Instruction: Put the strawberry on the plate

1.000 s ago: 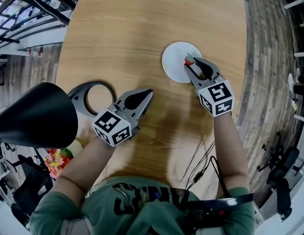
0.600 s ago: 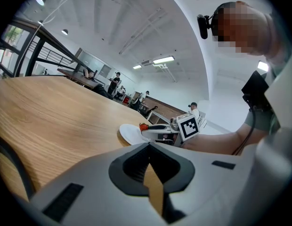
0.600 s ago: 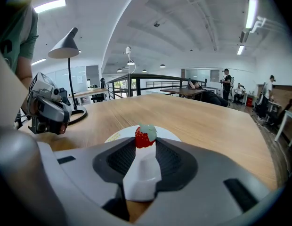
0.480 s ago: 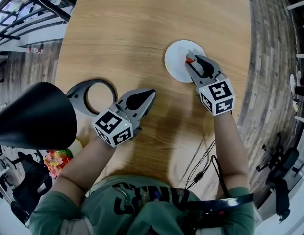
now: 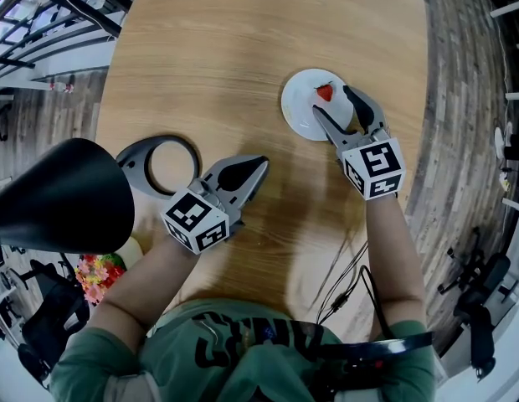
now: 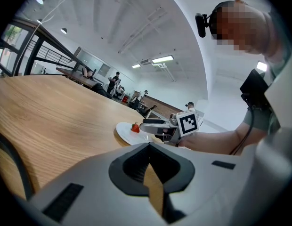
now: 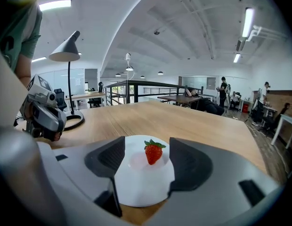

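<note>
So the strawberry (image 7: 153,152) is a small red one with a green leafy cap. It's sitting on the plate (image 7: 136,187), cap up and pointy end down, a little off-centre. The plate's just a plain round white one, lying flat on the wooden table (image 5: 209,57), over toward the right side.

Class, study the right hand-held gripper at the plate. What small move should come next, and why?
Probably draw the right hand-held gripper straight back from the plate. The strawberry already rests on the plate, between opening jaws that stand clear of it, so a straight retreat should avoid knocking it.
</note>
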A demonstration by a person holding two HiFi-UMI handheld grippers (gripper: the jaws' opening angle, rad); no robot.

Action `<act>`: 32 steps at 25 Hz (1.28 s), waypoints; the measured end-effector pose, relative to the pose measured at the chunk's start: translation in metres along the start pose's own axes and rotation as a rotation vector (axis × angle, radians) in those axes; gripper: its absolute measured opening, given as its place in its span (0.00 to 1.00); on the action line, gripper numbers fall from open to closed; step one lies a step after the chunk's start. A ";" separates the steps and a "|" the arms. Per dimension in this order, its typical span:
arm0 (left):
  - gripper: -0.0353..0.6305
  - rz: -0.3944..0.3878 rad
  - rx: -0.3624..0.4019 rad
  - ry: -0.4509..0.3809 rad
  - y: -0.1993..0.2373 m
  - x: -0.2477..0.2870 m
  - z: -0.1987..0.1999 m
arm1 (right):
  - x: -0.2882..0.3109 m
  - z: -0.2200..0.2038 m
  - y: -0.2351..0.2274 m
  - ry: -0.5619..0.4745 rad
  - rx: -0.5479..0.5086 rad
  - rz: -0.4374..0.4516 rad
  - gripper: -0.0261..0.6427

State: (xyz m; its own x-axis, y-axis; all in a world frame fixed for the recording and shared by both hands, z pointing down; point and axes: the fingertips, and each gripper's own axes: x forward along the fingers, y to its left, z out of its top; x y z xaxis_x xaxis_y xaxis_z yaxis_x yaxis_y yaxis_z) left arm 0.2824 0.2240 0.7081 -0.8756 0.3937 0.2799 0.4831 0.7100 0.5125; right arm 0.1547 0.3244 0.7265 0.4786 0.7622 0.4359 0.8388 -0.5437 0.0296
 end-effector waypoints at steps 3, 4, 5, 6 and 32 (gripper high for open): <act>0.06 -0.003 0.005 -0.003 -0.004 -0.002 0.004 | -0.005 0.004 0.000 -0.002 0.003 -0.007 0.46; 0.06 -0.003 0.006 -0.004 -0.005 -0.003 0.005 | -0.007 0.006 0.000 -0.002 0.003 -0.009 0.46; 0.06 -0.004 0.008 -0.005 -0.007 -0.005 0.007 | -0.009 0.008 0.001 -0.002 0.002 -0.012 0.46; 0.06 -0.004 0.010 -0.007 -0.008 -0.007 0.009 | -0.011 0.010 0.002 -0.001 0.000 -0.014 0.46; 0.06 -0.043 0.166 -0.059 -0.161 -0.119 0.077 | -0.204 0.068 0.086 -0.057 0.177 0.026 0.30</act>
State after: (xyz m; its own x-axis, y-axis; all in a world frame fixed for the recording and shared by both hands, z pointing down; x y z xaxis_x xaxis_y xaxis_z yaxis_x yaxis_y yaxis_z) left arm 0.3087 0.1074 0.5299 -0.8959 0.3915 0.2098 0.4437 0.8116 0.3801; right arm 0.1467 0.1462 0.5792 0.5101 0.7701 0.3831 0.8563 -0.4966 -0.1421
